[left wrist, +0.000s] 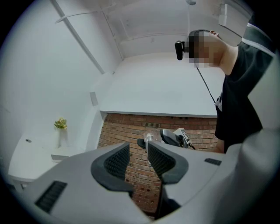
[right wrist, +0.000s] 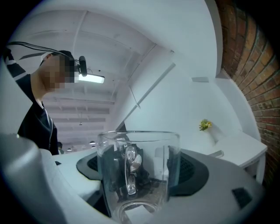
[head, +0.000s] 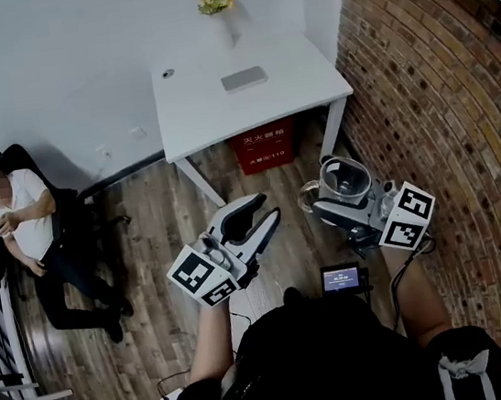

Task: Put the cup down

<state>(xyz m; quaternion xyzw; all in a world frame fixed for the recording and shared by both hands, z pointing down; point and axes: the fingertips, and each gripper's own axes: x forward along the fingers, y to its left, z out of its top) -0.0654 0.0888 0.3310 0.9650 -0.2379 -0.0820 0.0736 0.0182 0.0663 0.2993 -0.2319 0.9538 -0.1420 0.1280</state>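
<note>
Here, the wooden floor (head: 147, 255) filled the lower head view, with the white worktop (head: 219, 106) at upper middle. Below the worktop and well apart from it, the left claw (head: 267, 209) held its jaws apart. Right of centre, the right claw (head: 324, 198) was closed on the clear glass cup (right wrist: 138, 175), gripping its walls above the floor.

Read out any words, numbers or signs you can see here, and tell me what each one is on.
"灭火器箱", as far as it can be made out: white print on the red box under the table.
"119": ends a smaller line below it on the same box; the rest of that line is too small to read.
Small screen: print too small to read.
</note>
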